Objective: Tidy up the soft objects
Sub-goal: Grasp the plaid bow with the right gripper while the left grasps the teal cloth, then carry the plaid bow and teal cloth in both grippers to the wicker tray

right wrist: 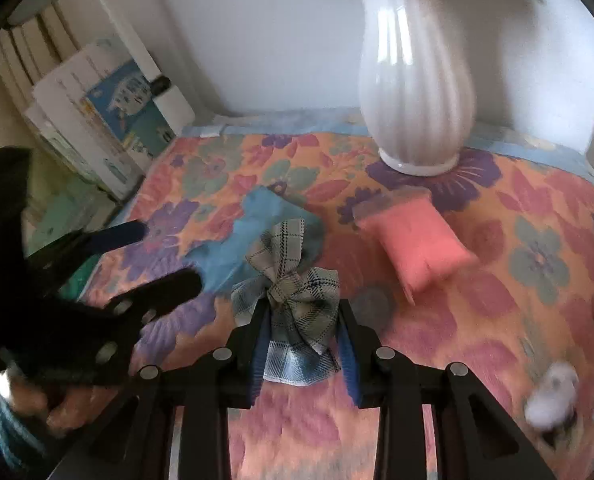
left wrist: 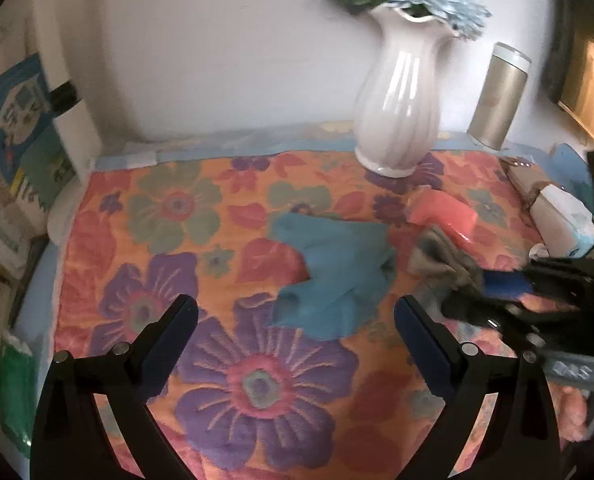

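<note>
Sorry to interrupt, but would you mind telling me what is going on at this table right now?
A person is sorting soft things on a floral tablecloth with two handheld grippers. The right gripper is shut on a plaid cloth. The left gripper is open, just short of a crumpled blue cloth. A small pink pillow lies in front of the white vase.

text: none legible | boxes (left wrist: 17,152): print too blurred to read
</note>
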The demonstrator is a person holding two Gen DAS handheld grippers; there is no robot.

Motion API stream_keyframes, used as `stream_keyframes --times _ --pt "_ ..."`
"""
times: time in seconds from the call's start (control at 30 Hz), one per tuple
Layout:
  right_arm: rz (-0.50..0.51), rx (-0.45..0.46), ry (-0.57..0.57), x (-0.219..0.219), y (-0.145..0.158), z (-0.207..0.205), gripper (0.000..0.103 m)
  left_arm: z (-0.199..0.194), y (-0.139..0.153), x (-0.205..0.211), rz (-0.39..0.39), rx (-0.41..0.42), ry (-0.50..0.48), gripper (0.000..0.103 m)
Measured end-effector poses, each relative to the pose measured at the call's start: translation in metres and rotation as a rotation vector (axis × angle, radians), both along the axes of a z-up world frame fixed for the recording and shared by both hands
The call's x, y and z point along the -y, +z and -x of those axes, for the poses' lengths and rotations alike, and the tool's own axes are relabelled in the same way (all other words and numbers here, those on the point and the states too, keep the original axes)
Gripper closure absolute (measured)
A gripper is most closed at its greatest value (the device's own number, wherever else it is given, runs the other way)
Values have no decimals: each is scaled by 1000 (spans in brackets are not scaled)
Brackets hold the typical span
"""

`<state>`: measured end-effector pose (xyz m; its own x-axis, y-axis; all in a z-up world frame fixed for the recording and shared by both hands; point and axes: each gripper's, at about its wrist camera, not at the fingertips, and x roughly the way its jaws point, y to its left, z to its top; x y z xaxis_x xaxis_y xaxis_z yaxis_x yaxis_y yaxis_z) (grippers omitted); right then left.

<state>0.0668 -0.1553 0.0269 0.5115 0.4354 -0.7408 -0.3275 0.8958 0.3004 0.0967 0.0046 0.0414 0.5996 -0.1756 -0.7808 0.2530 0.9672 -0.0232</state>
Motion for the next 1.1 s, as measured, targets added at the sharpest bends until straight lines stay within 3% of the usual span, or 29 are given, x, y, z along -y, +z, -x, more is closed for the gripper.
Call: stream_keyframes --times 0.13,0.23,0.33,0.37,0.43,0.47,0.5,0.67,0.7,0.73,0.83,0.9,1.1 --pt "34 -28 -32 16 -3 27 72 -17 -8 7 41 -61 4 5" --pt "35 -60 -19 26 -12 43 72 -29 -15 24 21 -69 -23 5" --pt "75 -15 -24 27 -17 52 70 -42 -31 40 0 -90 -29 7" --pt "75 -6 -22 26 -17 53 69 -44 -35 43 -7 -92 -29 22" --pt "79 3 -12 23 -17 53 46 -41 -35 49 -36 -59 -37 39" --pt "74 8 -11 23 -17 55 42 -37 -31 50 -29 -35 -53 70" --pt "67 15 -14 22 -17 56 39 -35 -31 50 -22 -33 -69 91" --pt "98 36 -44 13 -19 51 38 -9 -26 41 29 -20 -66 91" --pt "111 39 -51 12 -19 51 42 -3 -22 39 43 -16 -62 91" --pt "137 49 -61 9 -19 53 56 5 -18 36 54 -8 -56 91" --pt "144 56 -61 8 -17 57 70 33 -8 24 114 -1 -48 91" --pt "105 44 -67 12 -16 63 71 51 -2 20 153 2 -57 91" --pt "98 61 -112 27 -9 115 71 95 8 26 114 27 -90 91"
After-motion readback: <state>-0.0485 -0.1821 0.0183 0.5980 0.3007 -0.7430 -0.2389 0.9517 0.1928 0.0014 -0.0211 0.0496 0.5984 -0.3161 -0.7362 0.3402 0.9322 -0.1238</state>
